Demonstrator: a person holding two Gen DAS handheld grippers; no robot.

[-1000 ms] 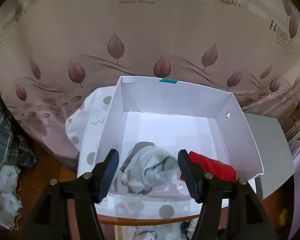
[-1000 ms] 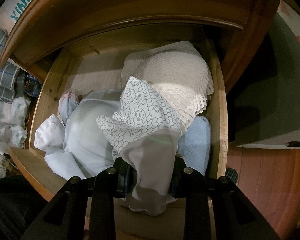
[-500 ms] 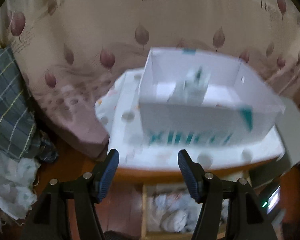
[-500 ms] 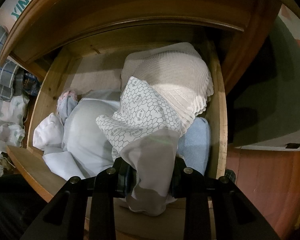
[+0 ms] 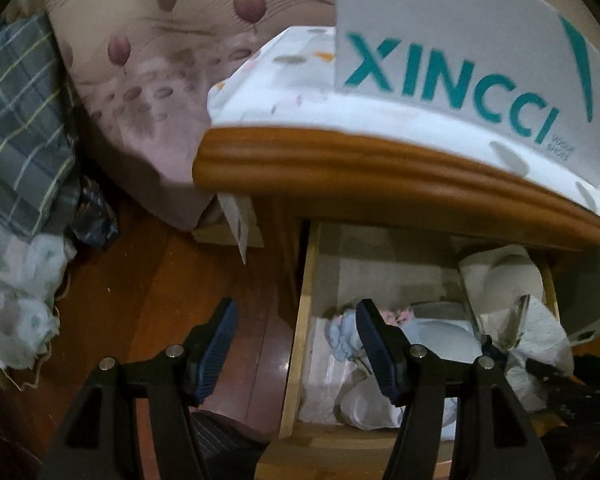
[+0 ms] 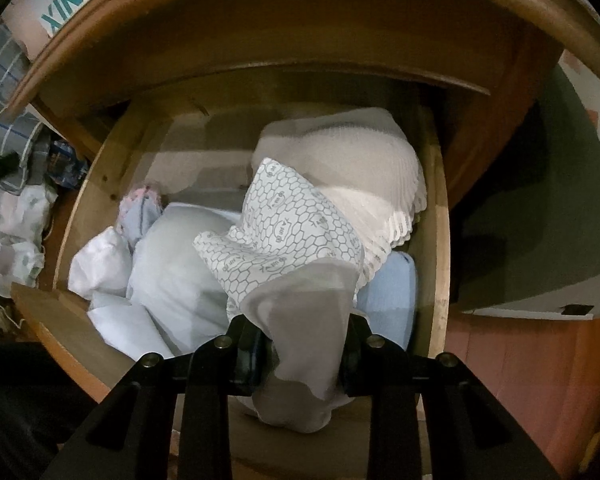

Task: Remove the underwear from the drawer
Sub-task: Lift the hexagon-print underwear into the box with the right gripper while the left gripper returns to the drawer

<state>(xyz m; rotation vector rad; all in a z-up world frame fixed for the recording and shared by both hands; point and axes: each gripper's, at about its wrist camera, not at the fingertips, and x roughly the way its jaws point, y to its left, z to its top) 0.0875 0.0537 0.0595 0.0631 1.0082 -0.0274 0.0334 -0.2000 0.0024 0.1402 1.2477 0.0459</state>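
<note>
In the left wrist view, our left gripper (image 5: 296, 344) has dropped from above the box (image 5: 460, 60) on the cabinet top to the level of the open drawer (image 5: 304, 320). A second ago we looked down into that box at clothes already lying in it; now we see its lettered side from below. The jaws stand apart with nothing between them, hanging over the drawer's left wall and the floor beside it. We judge this hand is free again and coming back for another piece.

In the right wrist view, little has changed. Our right gripper (image 6: 304, 348) stays clamped on grey underwear (image 6: 300, 344), which has a honeycomb-print part (image 6: 296, 232) and still trails over the pile in the drawer. So the garment is gripped but not yet lifted clear; pulling it up and out is what remains.
</note>
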